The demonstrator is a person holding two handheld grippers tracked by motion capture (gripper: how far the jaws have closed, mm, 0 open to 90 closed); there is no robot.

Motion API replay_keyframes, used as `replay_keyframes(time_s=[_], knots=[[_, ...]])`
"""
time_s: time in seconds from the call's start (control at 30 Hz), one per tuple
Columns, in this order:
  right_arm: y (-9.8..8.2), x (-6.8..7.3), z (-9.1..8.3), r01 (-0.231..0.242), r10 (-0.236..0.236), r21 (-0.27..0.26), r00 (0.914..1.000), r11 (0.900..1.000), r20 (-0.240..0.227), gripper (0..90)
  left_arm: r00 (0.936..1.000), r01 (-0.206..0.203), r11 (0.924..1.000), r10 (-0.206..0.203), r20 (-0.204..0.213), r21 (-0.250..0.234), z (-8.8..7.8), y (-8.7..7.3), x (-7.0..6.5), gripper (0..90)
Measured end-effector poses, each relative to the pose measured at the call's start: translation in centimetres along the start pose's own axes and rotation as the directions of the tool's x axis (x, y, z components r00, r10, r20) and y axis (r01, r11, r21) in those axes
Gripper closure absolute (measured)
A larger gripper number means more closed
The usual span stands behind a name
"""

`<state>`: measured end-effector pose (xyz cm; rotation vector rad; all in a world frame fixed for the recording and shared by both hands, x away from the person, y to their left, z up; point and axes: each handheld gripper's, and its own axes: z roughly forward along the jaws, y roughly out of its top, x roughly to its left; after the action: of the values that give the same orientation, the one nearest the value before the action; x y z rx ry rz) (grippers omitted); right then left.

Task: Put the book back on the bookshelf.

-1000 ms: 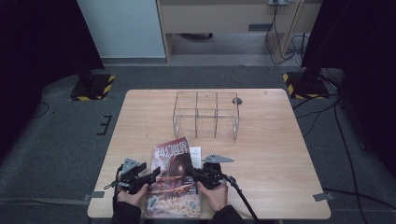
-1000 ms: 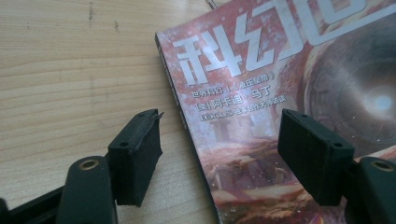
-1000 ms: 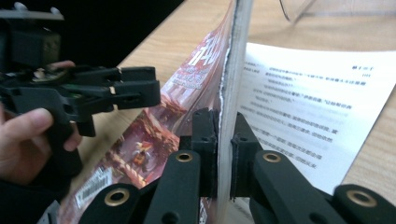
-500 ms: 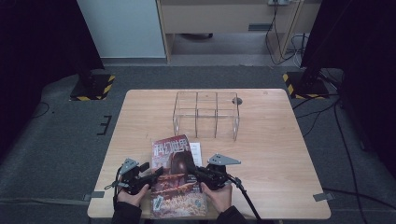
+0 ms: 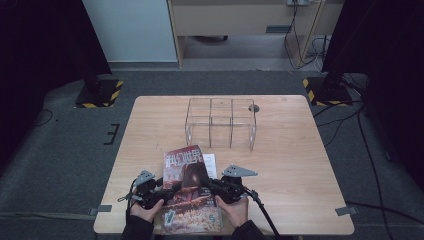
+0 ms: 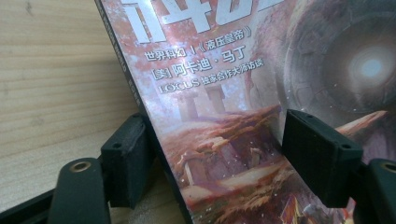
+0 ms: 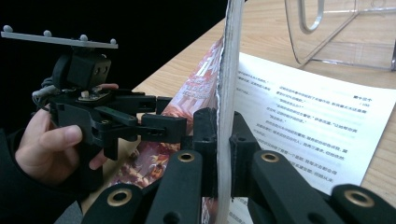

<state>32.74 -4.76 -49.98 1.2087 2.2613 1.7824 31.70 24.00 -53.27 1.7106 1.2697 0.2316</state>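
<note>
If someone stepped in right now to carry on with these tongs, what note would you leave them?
Right tongs: shut on the edge of the magazine, which stands on edge between the pads.
Left tongs: open, jaws on either side of the magazine's spine edge, pads not pressing.
Things: the magazine lies at the near table edge, cover tilted up, over a printed sheet. The clear divided rack stands apart, toward the far side.
Done: one side gripped.
Left: probably close the left tongs, then lift the magazine, likely toward the rack.

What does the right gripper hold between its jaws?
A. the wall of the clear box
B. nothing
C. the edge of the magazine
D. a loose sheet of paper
C: the right gripper has its jaws pressed shut on the upright edge of the magazine.
</note>
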Motion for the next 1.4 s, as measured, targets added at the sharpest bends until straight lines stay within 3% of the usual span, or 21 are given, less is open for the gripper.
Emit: replay_keyframes(time_s=[0.13, 0.3, 0.57, 0.7, 0.87, 1.0, 1.23, 1.3, 1.4], knots=[[-0.3, -0.5, 0.1, -0.026, 0.026, 0.011, 0.9996, 1.000, 0.009, 85.5, 0.9992, 0.040, 0.9992, -0.040, -0.009, 0.005, -0.1, 0.0, 0.1, 33.4], [-0.4, -1.0, 0.2, -0.041, 0.041, 0.023, 0.9990, 0.999, 0.014, 85.5, 0.9982, 0.059, 0.9982, -0.059, 0.005, -0.006, -0.2, 0.1, 0.0, 36.3], [-0.4, -0.9, -0.4, -0.022, 0.022, -0.011, 0.9996, 1.000, -0.019, 85.6, 0.9984, 0.039, 0.9991, -0.039, 0.041, 0.018, 0.3, 0.1, 0.1, 34.4], [-0.4, -0.8, -0.6, -0.021, 0.020, -0.040, 0.9993, 0.999, -0.031, 85.7, 0.9981, 0.022, 0.9998, -0.022, 0.058, 0.003, 0.3, 0.1, 0.1, 33.2], [-0.4, -0.6, -0.8, -0.017, 0.014, -0.060, 0.9992, 0.998, -0.038, 85.7, 0.9963, 0.003, 1.0000, -0.004, 0.086, 0.005, 0.6, 0.1, 0.0, 24.9], [-0.2, -0.5, -0.8, -0.011, 0.008, -0.067, 0.9989, 0.998, -0.045, 85.6, 0.9937, 0.020, 0.9997, -0.021, 0.110, 0.010, 0.7, 0.0, 0.2, 23.2], [-0.5, -1.0, -0.3, -0.028, 0.027, -0.039, 0.9993, 0.999, -0.026, 85.6, 0.9944, 0.046, 0.9977, -0.051, 0.092, 0.050, 1.0, 0.1, 0.1, 27.8], [-0.5, -1.2, -0.2, -0.034, 0.033, -0.036, 0.9992, 0.999, -0.021, 85.6, 0.9933, 0.072, 0.9962, -0.076, 0.086, 0.049, 0.8, 0.1, 0.2, 31.7], [-0.6, -1.6, -0.3, -0.057, 0.057, -0.022, 0.9983, 0.998, -0.012, 85.5, 0.9938, 0.082, 0.9964, -0.083, 0.074, 0.021, 0.4, 0.2, 0.0, 41.6]])
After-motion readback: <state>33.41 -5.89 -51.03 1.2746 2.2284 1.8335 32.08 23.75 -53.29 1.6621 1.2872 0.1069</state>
